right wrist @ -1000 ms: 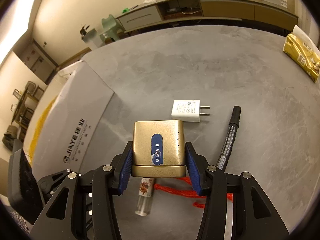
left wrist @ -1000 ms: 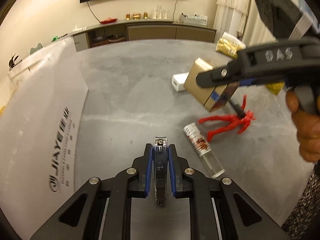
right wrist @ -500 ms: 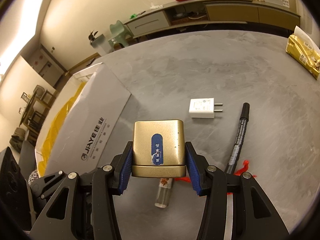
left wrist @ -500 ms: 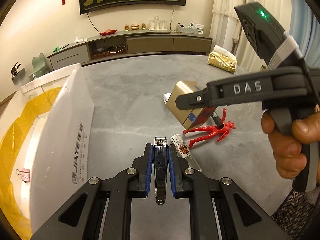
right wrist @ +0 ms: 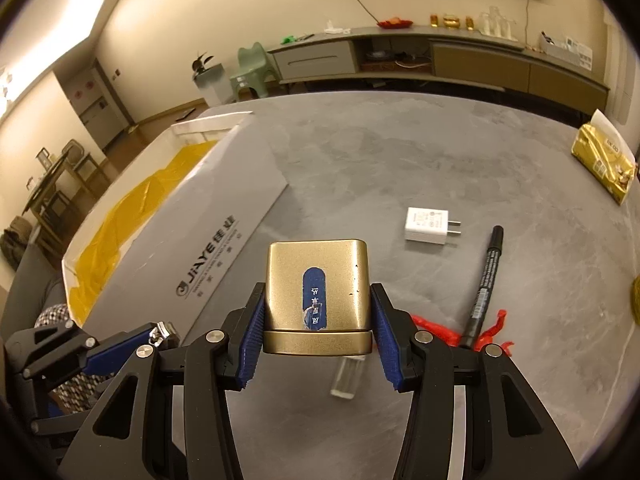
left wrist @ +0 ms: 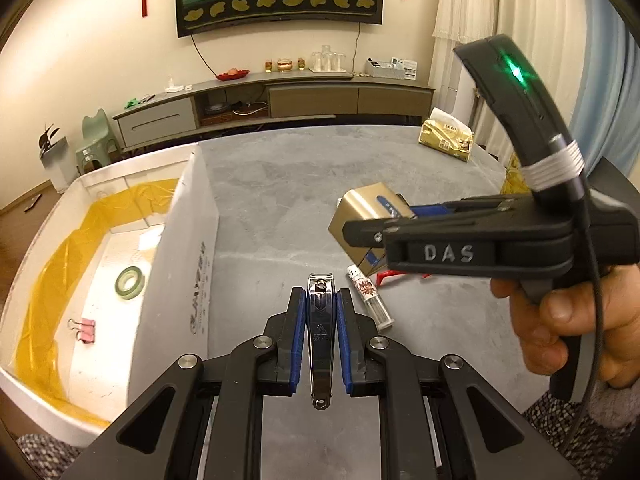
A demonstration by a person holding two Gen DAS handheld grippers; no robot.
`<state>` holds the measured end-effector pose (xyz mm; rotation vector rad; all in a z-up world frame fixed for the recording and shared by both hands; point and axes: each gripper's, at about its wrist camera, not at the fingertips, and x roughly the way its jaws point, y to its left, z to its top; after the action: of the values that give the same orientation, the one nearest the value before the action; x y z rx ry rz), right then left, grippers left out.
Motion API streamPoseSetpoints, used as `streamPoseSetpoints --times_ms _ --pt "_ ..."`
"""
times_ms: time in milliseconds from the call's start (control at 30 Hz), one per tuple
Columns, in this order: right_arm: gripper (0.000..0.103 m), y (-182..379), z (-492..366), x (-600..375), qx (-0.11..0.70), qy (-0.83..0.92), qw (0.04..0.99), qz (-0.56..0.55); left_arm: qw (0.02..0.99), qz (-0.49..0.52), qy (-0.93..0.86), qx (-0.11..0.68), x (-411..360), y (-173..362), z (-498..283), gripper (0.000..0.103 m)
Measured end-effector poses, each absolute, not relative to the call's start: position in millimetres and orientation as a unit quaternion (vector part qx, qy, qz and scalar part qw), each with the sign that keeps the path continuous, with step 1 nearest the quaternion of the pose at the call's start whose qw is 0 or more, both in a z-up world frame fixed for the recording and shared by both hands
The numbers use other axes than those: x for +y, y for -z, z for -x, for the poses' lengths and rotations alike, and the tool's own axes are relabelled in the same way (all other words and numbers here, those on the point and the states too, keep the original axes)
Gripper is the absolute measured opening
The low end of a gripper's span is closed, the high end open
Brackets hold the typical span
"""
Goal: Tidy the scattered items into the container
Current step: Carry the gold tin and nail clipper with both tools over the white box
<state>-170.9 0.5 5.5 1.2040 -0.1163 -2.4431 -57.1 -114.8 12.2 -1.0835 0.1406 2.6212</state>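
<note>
The left gripper (left wrist: 321, 332) clamps a nail clipper (left wrist: 320, 338) lengthwise; the right gripper (right wrist: 318, 330) pinches a gold tin (right wrist: 318, 286) by its sides — both aloft, carried for dropping. The white box (left wrist: 176, 264) sits to their left — not yet reached.

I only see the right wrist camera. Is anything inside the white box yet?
Observer: Yes, a green tape roll lies on the floor of the white box.
Operator: Anything else in there?
Observer: A pink binder clip lies nearer the left camera, apart from the roll.
Operator: What has the left gripper got?
Observer: The left gripper is shut on a silver nail clipper, held above the table beside the box.
</note>
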Motion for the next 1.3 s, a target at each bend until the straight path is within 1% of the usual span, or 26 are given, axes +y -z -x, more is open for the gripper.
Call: streamPoseSetpoints --times_ms 300,567,867,1300 --pt "0.052 -17 147 -15 -0.022 0.888 0.209 -0.408 0.137 0.359 -0.922 0.052 -120 -36 28 0.016" --pt "0.052 -10 131 -28 -0.010 0.883 0.221 -0.414 0.131 0.349 -0.927 0.040 -132 -49 7 0.016" --pt "0.052 -12 105 -58 -0.011 0.872 0.258 -0.415 0.118 0.344 -0.931 -0.007 -182 -54 -7 0.016" --pt "0.052 -46 56 -96 -0.014 0.874 0.295 -0.386 0.119 0.333 -0.934 -0.054 -238 -58 -7 0.016"
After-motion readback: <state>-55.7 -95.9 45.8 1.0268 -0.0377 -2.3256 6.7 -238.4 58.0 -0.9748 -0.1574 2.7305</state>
